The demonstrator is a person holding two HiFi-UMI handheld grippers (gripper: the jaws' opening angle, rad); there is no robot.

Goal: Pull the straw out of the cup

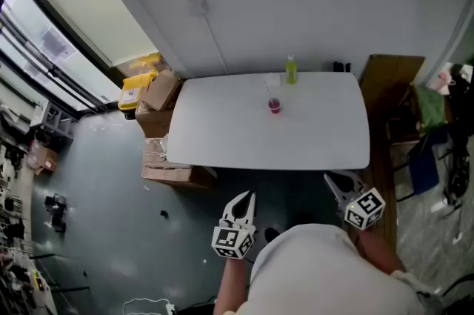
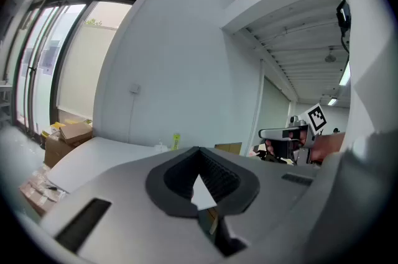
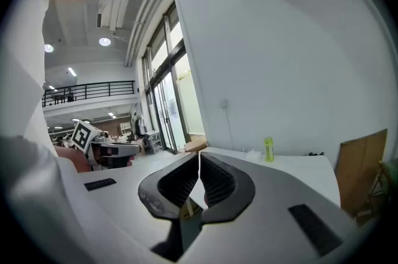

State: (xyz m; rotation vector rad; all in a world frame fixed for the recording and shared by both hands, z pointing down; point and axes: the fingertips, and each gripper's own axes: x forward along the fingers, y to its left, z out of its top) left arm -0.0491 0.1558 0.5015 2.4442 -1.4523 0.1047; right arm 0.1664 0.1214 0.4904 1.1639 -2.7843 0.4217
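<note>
A small cup [image 1: 275,105] with red contents stands on the white table [image 1: 222,136], near its middle toward the far side. The straw is too small to make out in the head view. The cup does not show in either gripper view. My left gripper [image 1: 246,197] [image 2: 199,150] hangs short of the table's near edge, shut with nothing between its tips. My right gripper [image 1: 333,183] [image 3: 199,154] is held level with it at the near right corner, also shut and empty. Both are well short of the cup.
A yellow-green bottle [image 1: 291,70] [image 2: 176,140] [image 3: 268,149] stands at the table's far edge, with a small clear item [image 1: 272,83] beside it. Cardboard boxes [image 1: 159,95] are stacked left of the table. A brown board [image 1: 392,84] leans at the right.
</note>
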